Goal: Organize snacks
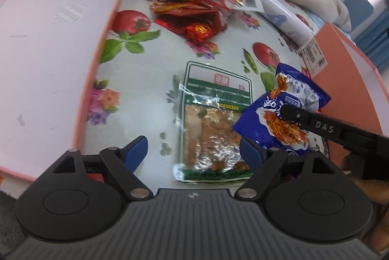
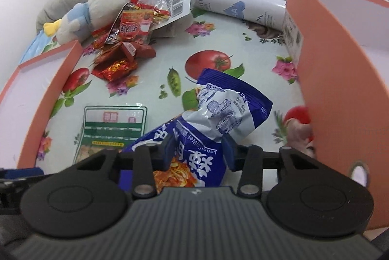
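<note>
— Right gripper (image 2: pixel 198 155) clamped on the blue snack packet (image 2: pixel 218 111), fingers pinching its crumpled middle, far end sticking up clear of the floral cloth (image 2: pixel 150 60). Held by the waist, probably so the bag hangs free for carrying.

— Bound where?

— Likely the orange box (image 2: pixel 340 94) standing just to the right; near enough for a short swing. Only a guess.

— And the left gripper (image 1: pixel 193 150)?

— Fingers spread wide, gripping nothing, hovering over the green-and-clear packet (image 1: pixel 214 119) lying flat on the cloth. Poised as if for the next pick.

— Other snacks?

— Heap of red packets (image 1: pixel 194 4) at the far side, beside the plush toy (image 2: pixel 97 9) and a white tube (image 2: pixel 238 4). Wide pink tray (image 1: pixel 48 41) with orange rim at left, apparently for a second sort group.

— Risk?

— Blue packet overlapping the green one's right edge in the left view; touching or not, cannot tell.
</note>
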`<state>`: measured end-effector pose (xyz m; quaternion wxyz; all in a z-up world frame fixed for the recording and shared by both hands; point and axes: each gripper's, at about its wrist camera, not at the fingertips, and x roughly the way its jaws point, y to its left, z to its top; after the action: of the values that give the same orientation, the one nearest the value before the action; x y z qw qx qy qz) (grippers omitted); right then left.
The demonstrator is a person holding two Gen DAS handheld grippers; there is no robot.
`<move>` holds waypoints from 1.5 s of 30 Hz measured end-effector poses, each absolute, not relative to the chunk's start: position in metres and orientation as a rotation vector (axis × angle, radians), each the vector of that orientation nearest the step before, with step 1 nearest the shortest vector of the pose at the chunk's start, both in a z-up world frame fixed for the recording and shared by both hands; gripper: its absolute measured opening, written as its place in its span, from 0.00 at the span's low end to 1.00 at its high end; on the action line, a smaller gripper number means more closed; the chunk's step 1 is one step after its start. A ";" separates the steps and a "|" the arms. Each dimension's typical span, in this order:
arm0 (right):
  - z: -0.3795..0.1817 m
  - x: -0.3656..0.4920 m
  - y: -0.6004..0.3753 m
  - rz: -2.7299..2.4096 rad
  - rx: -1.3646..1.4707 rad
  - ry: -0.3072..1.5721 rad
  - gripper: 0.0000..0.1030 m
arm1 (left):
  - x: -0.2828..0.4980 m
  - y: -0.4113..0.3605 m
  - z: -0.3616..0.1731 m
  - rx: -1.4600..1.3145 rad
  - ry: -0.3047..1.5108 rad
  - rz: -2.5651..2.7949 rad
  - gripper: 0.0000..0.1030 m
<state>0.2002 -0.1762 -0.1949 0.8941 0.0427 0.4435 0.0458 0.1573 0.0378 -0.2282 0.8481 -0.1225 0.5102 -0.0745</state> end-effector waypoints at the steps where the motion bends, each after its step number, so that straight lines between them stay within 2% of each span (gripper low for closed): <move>1: -0.194 0.198 -0.178 0.098 0.083 0.920 0.41 | 0.159 0.033 -0.230 -0.237 1.079 -0.165 0.85; 8: -0.189 0.184 -0.187 0.100 0.039 0.913 0.40 | 0.168 0.002 -0.238 -0.085 1.081 -0.264 0.90; 14: -0.195 0.183 -0.194 0.098 0.056 0.924 0.39 | 0.164 -0.030 -0.246 0.178 1.066 -0.281 0.90; 19: -0.198 0.181 -0.196 0.110 0.055 0.919 0.39 | 0.170 -0.024 -0.255 0.108 1.104 -0.265 0.87; 23: -0.198 0.181 -0.196 0.113 0.046 0.916 0.39 | 0.169 -0.023 -0.253 0.091 1.081 -0.266 0.75; 25: -0.197 0.180 -0.195 0.116 0.040 0.915 0.39 | 0.167 -0.024 -0.250 0.076 1.069 -0.272 0.61; 28: -0.196 0.180 -0.196 0.114 0.040 0.916 0.38 | 0.166 -0.022 -0.248 0.044 1.066 -0.266 0.49; 30: -0.193 0.180 -0.195 0.116 0.032 0.916 0.38 | 0.165 -0.020 -0.246 0.019 1.065 -0.259 0.44; 36: -0.184 0.177 -0.192 0.125 0.009 0.924 0.37 | 0.162 -0.013 -0.239 -0.030 1.051 -0.251 0.35; 45: -0.167 0.171 -0.192 0.127 -0.002 0.931 0.34 | 0.160 -0.008 -0.215 -0.111 1.017 -0.230 0.33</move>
<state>0.1711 -0.1918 -0.1671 0.8916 -0.0009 0.4485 0.0614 0.1603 -0.0085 -0.2154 0.8657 -0.0532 0.4856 -0.1097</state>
